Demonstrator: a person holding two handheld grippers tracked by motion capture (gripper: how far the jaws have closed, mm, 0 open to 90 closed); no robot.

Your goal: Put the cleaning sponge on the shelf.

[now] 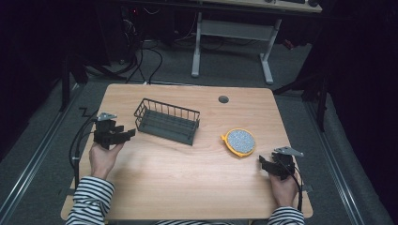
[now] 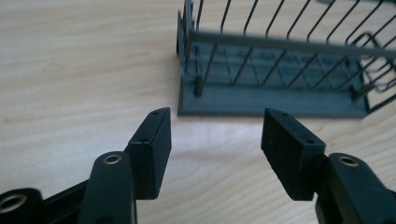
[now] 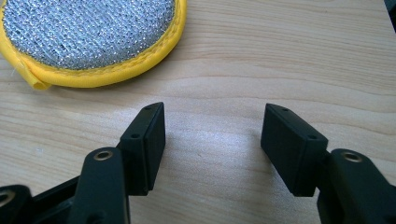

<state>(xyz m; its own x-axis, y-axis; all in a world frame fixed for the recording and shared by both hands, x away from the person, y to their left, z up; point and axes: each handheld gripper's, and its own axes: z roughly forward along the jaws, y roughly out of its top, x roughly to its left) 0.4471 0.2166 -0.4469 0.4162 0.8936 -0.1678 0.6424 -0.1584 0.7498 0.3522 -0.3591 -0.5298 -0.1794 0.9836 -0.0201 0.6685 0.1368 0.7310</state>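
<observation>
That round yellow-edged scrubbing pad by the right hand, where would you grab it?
Probably at the yellow rim of the pad, on the side nearest the right hand-held gripper, whose jaws stand open. The pad lies flat on the table, so its raised edge is what the jaws can pinch.

On the bench [image 1: 187,173] the wire basket [image 1: 167,121] stands left of centre and the round scouring pad [image 1: 240,142] lies right of centre, well apart from it. The left tool [image 1: 126,134] rests near the basket's left end; the right tool [image 1: 264,163] sits at the near right, just beside the pad.
</observation>
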